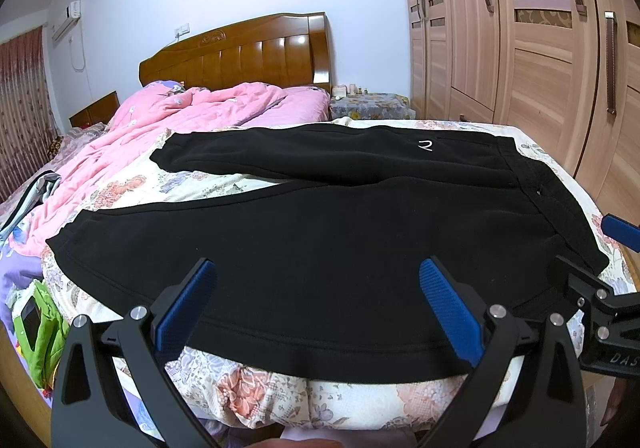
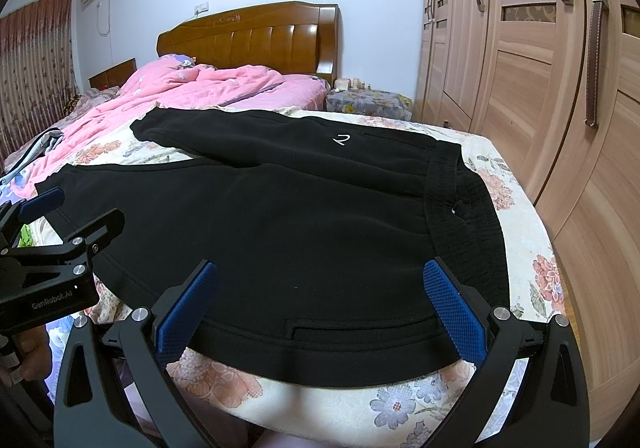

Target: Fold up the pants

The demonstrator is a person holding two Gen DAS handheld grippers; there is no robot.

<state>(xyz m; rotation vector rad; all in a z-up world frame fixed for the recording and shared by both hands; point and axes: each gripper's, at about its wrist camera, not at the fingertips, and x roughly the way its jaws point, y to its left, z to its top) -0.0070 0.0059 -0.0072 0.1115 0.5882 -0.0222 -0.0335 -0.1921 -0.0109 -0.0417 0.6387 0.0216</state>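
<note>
Black pants point(image 1: 320, 240) lie spread flat on the floral bedsheet point(image 1: 280, 396) at the foot of the bed, legs splayed apart toward the left, waistband point(image 2: 464, 208) to the right, near leg along the bed's front edge. No fold appears made; the work stands at the opening step. Left gripper point(image 1: 316, 312) hovers over the near leg's lower edge, jaws wide apart and holding nothing. Right gripper point(image 2: 320, 308) hovers nearer the waist end of the same edge, likewise wide apart and empty. Judged next move: both grippers must close on the near leg's edge and carry it over onto the far leg point(image 1: 280, 156), each pinching both cloth layers without catching the sheet. A bunched pink quilt point(image 1: 168, 124) lies close beside the far cuff, yet clear of the landing area. Wardrobe point(image 1: 540, 28) and headboard point(image 1: 240, 56) stand well apart, no hindrance
</note>
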